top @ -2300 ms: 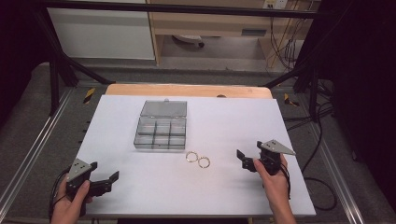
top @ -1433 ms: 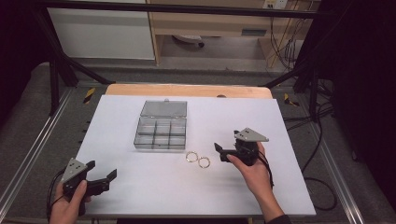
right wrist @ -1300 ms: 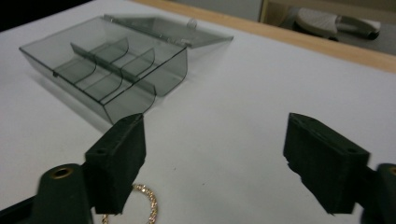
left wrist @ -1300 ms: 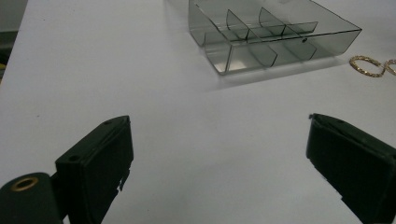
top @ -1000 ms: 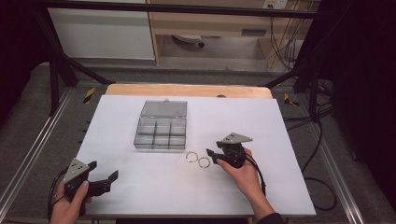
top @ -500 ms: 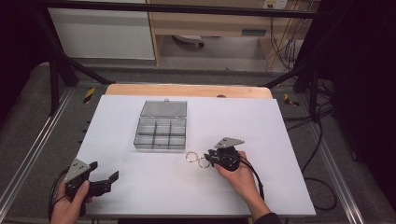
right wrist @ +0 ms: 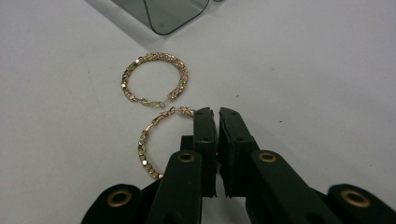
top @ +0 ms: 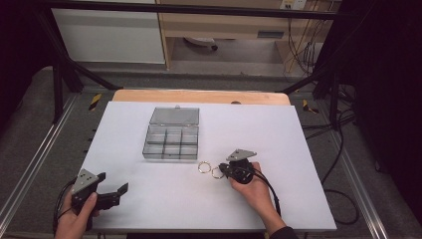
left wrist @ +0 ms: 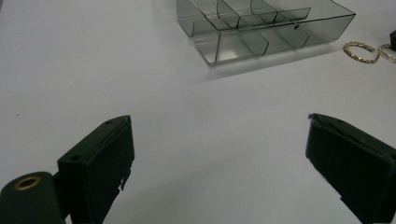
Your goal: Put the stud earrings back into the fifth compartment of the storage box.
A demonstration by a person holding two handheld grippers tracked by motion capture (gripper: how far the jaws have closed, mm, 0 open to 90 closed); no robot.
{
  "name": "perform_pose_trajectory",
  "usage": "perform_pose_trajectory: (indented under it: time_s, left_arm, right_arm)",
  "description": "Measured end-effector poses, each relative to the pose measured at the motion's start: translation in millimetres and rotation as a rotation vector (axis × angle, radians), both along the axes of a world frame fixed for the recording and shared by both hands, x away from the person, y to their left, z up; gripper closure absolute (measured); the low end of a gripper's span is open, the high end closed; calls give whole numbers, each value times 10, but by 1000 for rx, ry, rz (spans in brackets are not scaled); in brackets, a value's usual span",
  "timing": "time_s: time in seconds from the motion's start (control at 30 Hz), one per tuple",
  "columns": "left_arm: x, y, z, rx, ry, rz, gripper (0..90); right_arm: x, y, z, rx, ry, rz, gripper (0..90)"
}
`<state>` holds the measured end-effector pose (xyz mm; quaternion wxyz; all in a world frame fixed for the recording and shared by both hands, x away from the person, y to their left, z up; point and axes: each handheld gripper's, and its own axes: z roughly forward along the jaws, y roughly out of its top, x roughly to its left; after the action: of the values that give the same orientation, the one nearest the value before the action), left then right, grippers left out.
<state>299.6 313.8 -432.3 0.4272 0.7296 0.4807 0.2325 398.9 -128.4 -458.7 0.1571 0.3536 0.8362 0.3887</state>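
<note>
**Right jaws pinch the near gold hoop**

Right gripper [right wrist: 214, 112] has just been closing, and its two black jaws now stand pressed almost together with the rim of the near gold hoop earring [right wrist: 145, 147] caught between them at their tips. That hoop lies flat on the white table [top: 278, 129], partly hidden under the jaws. The far gold hoop earring [right wrist: 154, 79] lies just beyond it, the two rings meeting or nearly meeting at their clasps. In the high view both hoops sit just in front of the clear compartment box [top: 170, 141], whose lid stands open toward the far edge; the right gripper [top: 222, 171] comes at them from the right.

Left gripper [left wrist: 219, 154] rests near the table's front left corner, well apart from the hoops, its jaws spread wide over bare tabletop.
</note>
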Motion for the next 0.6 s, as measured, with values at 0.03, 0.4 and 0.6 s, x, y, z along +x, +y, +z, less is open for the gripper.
perform_pose_trajectory:
  time_s: [0.03,0.4,0.6]
  left_arm:
    - [-6,2,-1,-1,-1,4,80]
    - [-4,13,6,3,-2,6,80]
    - [-6,11,2,9,1,7,80]
  right_arm:
    - [-1,2,1,-3,-2,2,865]
    - [-67,-78,106,89,-21,15,867]
    - [-62,-83,116,98,-25,15,867]
